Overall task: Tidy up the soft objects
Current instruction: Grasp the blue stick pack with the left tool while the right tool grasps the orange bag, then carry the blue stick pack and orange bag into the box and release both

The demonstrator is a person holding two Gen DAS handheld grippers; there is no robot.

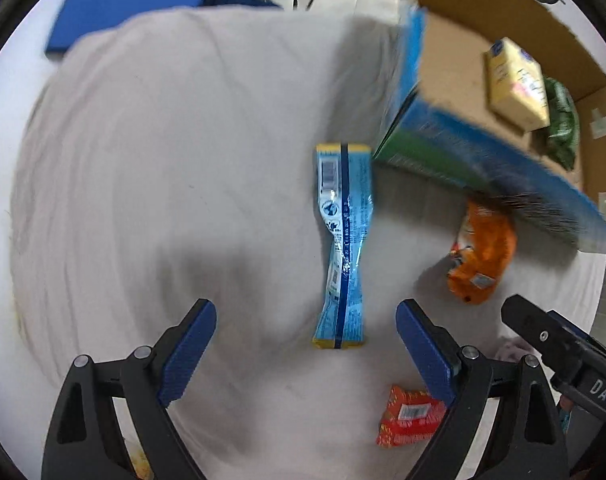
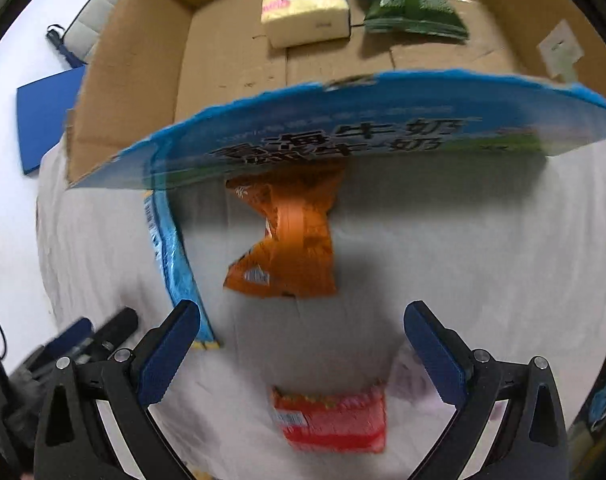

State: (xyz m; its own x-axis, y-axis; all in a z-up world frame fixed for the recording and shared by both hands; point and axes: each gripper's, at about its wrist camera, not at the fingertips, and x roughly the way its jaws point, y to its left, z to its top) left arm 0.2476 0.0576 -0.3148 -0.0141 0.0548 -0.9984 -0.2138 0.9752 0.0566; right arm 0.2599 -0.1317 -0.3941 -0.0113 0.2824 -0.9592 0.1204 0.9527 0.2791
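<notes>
Crinkly orange packet (image 2: 291, 240) — glossy blue pouch (image 1: 345, 240) beside.

The box flap (image 2: 343, 136) overhangs the orange packet (image 2: 291, 240); bare cloth (image 1: 163, 160) lies open leftward.

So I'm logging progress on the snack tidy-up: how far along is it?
Partly done. The yellow pack and green bag already lie in the cardboard box. Nothing is in hand: left gripper and right gripper are open. The blue packet, orange bag and red packet remain on the white cloth.
</notes>
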